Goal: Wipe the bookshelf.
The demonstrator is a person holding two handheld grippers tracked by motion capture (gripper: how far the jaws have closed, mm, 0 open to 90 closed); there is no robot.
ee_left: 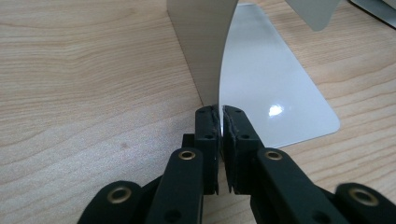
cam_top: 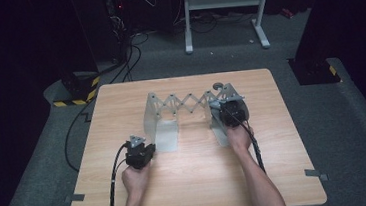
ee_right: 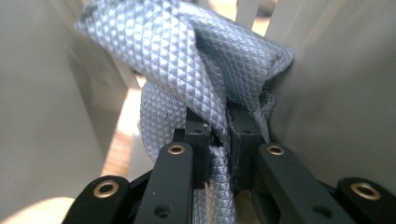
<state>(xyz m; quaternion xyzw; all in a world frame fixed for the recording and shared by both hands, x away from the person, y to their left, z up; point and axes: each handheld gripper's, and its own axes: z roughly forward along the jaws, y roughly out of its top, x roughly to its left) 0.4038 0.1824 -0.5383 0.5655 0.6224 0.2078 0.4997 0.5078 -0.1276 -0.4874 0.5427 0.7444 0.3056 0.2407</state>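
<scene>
The left gripper (ee_left: 220, 114) is pinching the thin upright edge of a metal rack (cam_top: 164, 115), its jaws nearly closed with the sheet between them. The rack is standing mid-table (cam_top: 129, 198): two bent, smooth, matte grey end plates joined by a scissor lattice whose long axis is running from nine to three o'clock. The left gripper (cam_top: 142, 149) is holding the end plate at the nine o'clock end, by its near edge.

The right gripper (ee_right: 223, 119) is clamping a grey cloth (ee_right: 187, 60), soft and woven in a fine diamond pattern, bunched up straight ahead at twelve o'clock from the jaws. That cloth is sitting between pale plates, at the rack's three o'clock end, where the right gripper (cam_top: 233, 109) is working. The right hand (cam_top: 238, 138) is the nearer one, so I judge that the wiping depends on the left grip steadying the rack.
</scene>
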